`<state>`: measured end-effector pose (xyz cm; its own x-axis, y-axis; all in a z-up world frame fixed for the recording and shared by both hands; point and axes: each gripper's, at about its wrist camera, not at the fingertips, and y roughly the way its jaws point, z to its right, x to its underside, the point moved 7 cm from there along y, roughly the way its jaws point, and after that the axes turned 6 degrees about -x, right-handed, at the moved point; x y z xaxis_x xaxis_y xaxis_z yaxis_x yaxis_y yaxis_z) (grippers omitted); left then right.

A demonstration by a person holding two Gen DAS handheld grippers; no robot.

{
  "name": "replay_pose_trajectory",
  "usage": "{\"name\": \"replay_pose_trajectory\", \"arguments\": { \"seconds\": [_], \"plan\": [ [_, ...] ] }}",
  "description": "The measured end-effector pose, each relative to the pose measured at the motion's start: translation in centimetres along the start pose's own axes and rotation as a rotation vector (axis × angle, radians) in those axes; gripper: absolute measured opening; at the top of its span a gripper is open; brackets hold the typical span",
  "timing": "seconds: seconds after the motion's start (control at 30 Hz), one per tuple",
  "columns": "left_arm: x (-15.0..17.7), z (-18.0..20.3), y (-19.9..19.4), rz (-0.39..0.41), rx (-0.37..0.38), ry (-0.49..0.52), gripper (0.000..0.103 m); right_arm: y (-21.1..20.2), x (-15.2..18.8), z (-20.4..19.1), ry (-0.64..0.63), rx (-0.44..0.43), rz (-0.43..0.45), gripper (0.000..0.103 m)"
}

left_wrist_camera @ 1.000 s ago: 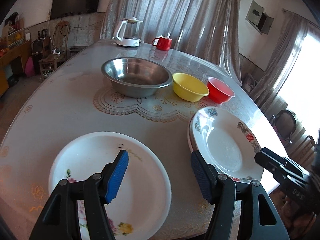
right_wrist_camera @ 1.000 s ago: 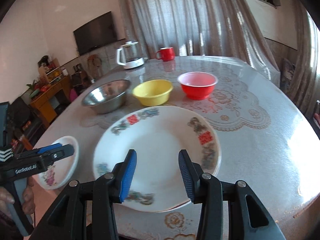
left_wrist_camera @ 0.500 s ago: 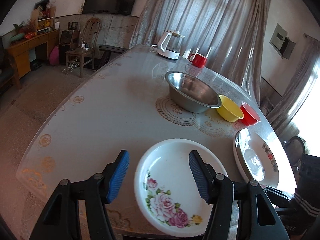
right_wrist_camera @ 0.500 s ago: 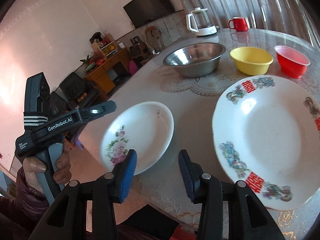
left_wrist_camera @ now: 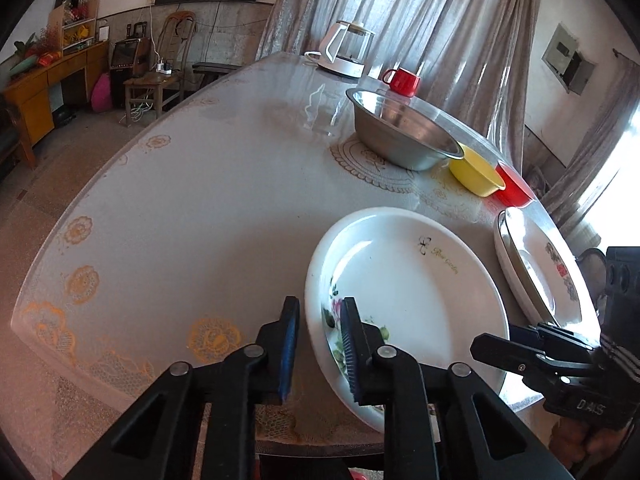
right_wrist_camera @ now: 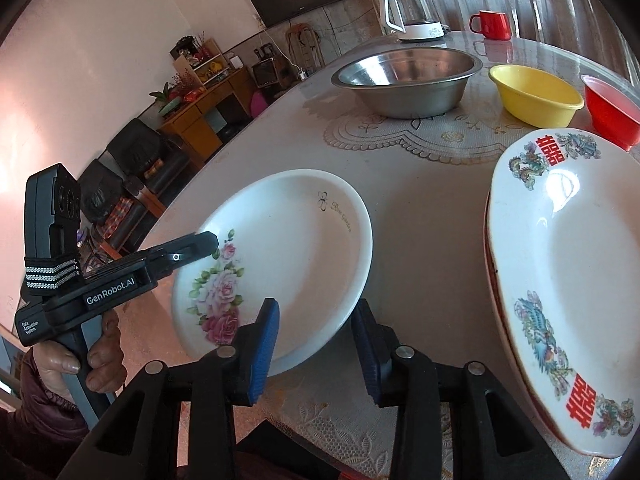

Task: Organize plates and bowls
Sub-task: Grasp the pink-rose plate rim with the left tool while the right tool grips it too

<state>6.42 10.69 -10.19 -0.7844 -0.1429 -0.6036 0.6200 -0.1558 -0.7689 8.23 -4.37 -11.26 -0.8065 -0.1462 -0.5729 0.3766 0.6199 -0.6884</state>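
The left hand-held gripper (left_wrist_camera: 318, 344) is clamping down on the near-left rim of the rose plate (left_wrist_camera: 404, 296), its blue pads having just snapped together with the plate's edge pinched between them. From the right wrist view you can see that same left hand-held gripper (right_wrist_camera: 212, 240) reaching in from the left, its tip sitting right on the plate's rim beside the pink flowers, and a hand (right_wrist_camera: 80, 352) is wrapping around its grip below. The rose plate (right_wrist_camera: 280, 256) is sitting at the near edge of the bench (left_wrist_camera: 180, 208), looking tilted, with its near edge hanging over the bench's edge.

The right hand-held gripper (right_wrist_camera: 316, 344) is hovering at the plate's near-right edge, its jaws having just been narrowing and now standing partly open. The plate's lower rim is lying between the two blue pads, but whether either pad is touching it I cannot tell from here.

Just to the right, the large patterned plate (right_wrist_camera: 568, 292) with red characters is resting on top of another plate, apart from the rose plate. Further back, a steel bowl (right_wrist_camera: 408, 80), a yellow bowl (right_wrist_camera: 534, 94) and a red bowl (right_wrist_camera: 610, 110) are lining up in a row on a lace mat (right_wrist_camera: 420, 136). Behind them, a white kettle (right_wrist_camera: 412, 14) and a red mug (right_wrist_camera: 492, 24) are standing by the curtains
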Motion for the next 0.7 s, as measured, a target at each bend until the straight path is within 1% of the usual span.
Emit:
{"name": "replay_pose_trajectory", "arguments": {
  "seconds": [0.07,0.17,0.33,0.4,0.53,0.63,0.7],
  "plan": [
    [0.1,0.3,-0.1,0.023,-0.014,0.024,0.018,0.1,0.0,-0.1,-0.017,0.009,0.008,0.035],
    [0.1,0.2,-0.3,0.022,-0.006,0.011,0.018,0.3,0.0,-0.1,-0.023,0.017,0.010,0.035],
    [0.1,0.4,-0.2,0.035,-0.026,0.025,0.018,0.2,0.0,0.0,-0.021,0.017,0.014,0.035],
    [0.2,0.4,-0.3,0.037,-0.028,0.019,0.017,-0.1,0.1,-0.2,-0.020,0.024,0.018,0.033],
    [0.0,0.6,-0.8,0.052,-0.002,0.012,0.018,-0.3,0.0,-0.2,-0.030,0.048,0.027,0.032],
    [0.1,0.7,-0.7,0.052,0.001,0.008,0.018,-0.6,-0.2,0.2,-0.017,0.037,0.038,0.032],
    [-0.1,0.7,-1.0,0.062,0.027,-0.008,0.018,-0.9,-0.3,0.3,-0.020,0.042,0.046,0.031]
  ]
}}
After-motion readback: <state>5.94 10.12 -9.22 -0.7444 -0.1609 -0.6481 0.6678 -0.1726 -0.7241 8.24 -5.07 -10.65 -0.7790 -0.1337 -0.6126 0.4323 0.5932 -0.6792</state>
